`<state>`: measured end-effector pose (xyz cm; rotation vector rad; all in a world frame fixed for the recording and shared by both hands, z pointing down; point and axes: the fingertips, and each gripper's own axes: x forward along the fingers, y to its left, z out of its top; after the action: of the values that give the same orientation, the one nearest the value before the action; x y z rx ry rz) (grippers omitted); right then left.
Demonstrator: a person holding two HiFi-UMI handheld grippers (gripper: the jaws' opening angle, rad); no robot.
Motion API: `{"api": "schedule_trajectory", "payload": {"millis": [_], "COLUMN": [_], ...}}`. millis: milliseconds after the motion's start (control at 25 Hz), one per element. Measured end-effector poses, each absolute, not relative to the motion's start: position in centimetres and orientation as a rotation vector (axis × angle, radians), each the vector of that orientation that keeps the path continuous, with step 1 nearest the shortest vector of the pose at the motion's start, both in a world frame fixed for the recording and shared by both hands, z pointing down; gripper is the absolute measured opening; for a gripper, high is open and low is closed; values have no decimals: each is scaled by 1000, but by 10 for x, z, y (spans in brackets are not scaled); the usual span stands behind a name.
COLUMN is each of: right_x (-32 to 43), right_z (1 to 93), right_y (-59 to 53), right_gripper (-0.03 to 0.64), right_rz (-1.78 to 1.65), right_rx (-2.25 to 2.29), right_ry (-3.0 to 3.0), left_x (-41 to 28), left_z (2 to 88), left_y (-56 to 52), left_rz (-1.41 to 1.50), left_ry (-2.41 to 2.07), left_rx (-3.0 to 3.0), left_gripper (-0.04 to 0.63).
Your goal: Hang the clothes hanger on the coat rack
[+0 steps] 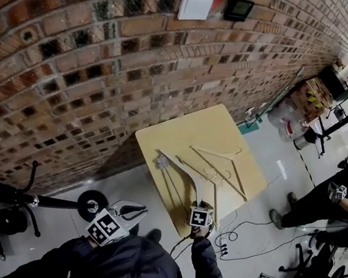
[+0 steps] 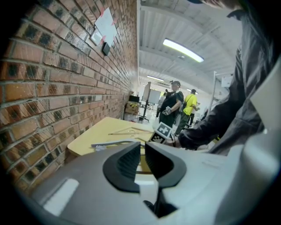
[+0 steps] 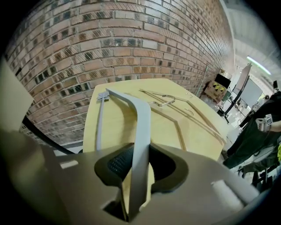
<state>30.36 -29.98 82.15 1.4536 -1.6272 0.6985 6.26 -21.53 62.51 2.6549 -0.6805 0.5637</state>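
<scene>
A pale grey clothes hanger (image 1: 188, 174) lies across the near part of the yellow table (image 1: 182, 130), hook end to the left. My right gripper (image 1: 201, 204) is at the table's near edge, shut on one arm of that grey hanger (image 3: 142, 127); the arm runs up between the pads of the right gripper (image 3: 140, 165). My left gripper (image 1: 135, 211) hangs off the table's near left, shut with nothing in it (image 2: 142, 160). The black coat rack (image 1: 25, 197) stands on the floor to the left, its round base (image 1: 91, 205) beside the left gripper.
Two thin wooden hangers (image 1: 222, 166) lie farther back on the table. A brick wall (image 1: 76, 53) runs behind the table and the rack. Cables (image 1: 237, 235) trail on the floor at the right, where people (image 1: 343, 196) and equipment stand.
</scene>
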Motion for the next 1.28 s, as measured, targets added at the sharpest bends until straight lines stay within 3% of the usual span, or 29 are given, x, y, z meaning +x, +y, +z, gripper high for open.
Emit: {"api": "schedule_trajectory", "payload": {"millis": [520,880,1080,1280], "right_x": [300,278,269,256], "right_z": [769,672,635,618], "right_y": [-285,-247,-227,-219], "right_gripper": [110,110,110,110], "right_rz": [537,203,76,-21], "right_rx": [1442,1298,1245,1187], "right_ry": [-1810,-2008,-2072,-2135], "left_x": [44,2,-23,-23], "left_z": [643,635,641,644], "left_y": [-233,-310,-320,-301], "left_rz": [603,718,570,313], "left_ry": [-724,-937,-931,-630], "left_rx": [2632,2699,2569,2412], "left_gripper": [37,175,199,233]}}
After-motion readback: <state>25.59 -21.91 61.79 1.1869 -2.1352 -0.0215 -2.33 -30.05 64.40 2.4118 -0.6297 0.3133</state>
